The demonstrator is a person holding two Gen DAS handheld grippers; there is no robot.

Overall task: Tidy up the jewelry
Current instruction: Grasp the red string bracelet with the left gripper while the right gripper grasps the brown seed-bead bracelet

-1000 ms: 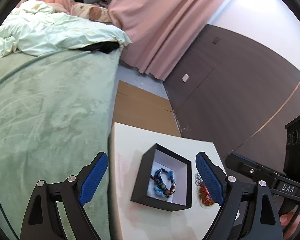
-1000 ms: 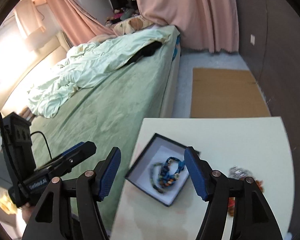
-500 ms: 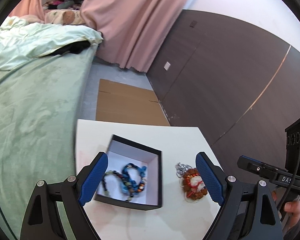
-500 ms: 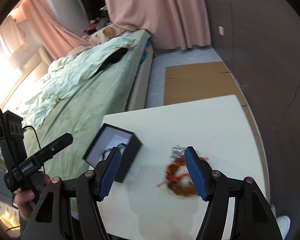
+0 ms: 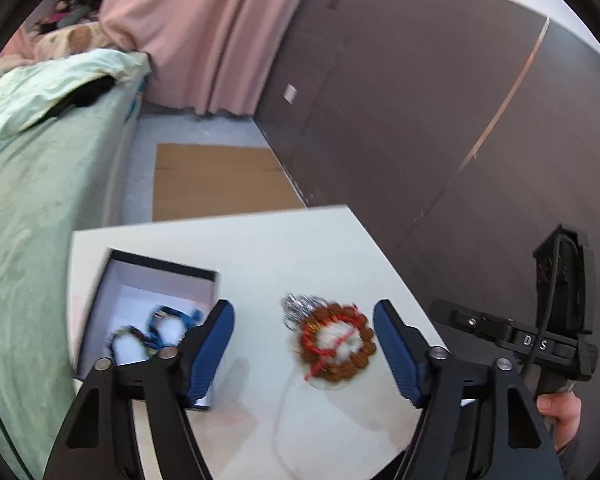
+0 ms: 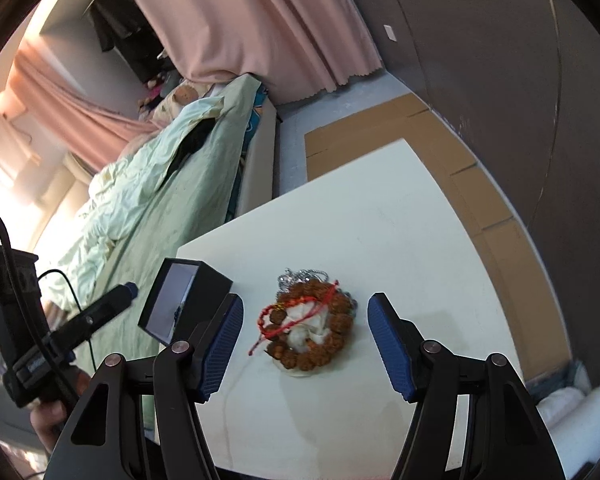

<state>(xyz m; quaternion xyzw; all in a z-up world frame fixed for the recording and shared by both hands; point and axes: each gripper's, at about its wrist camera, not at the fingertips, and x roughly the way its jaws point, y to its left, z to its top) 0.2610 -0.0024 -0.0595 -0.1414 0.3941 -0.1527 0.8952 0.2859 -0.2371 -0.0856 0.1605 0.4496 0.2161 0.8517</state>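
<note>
A pile of jewelry lies on the white table [image 5: 300,248]: a brown bead bracelet with red cord [image 5: 337,342] and a silver chain [image 5: 300,305] behind it. It also shows in the right wrist view [image 6: 310,326]. A black box with a white lining [image 5: 148,308] stands to the left and holds blue bead bracelets [image 5: 162,326]. The box shows in the right wrist view [image 6: 182,300]. My left gripper [image 5: 304,338] is open and empty, above the table near the pile. My right gripper [image 6: 305,332] is open and empty, with the pile between its fingers.
A bed with a green cover [image 5: 28,208] runs along the table's left side. Flat cardboard [image 5: 220,180] lies on the floor beyond the table. A dark wall [image 5: 440,120] stands to the right. Pink curtains [image 6: 268,24] hang at the back.
Both grippers have swung right, from over the black box to over the brown bead pile. Both stay open and empty.
</note>
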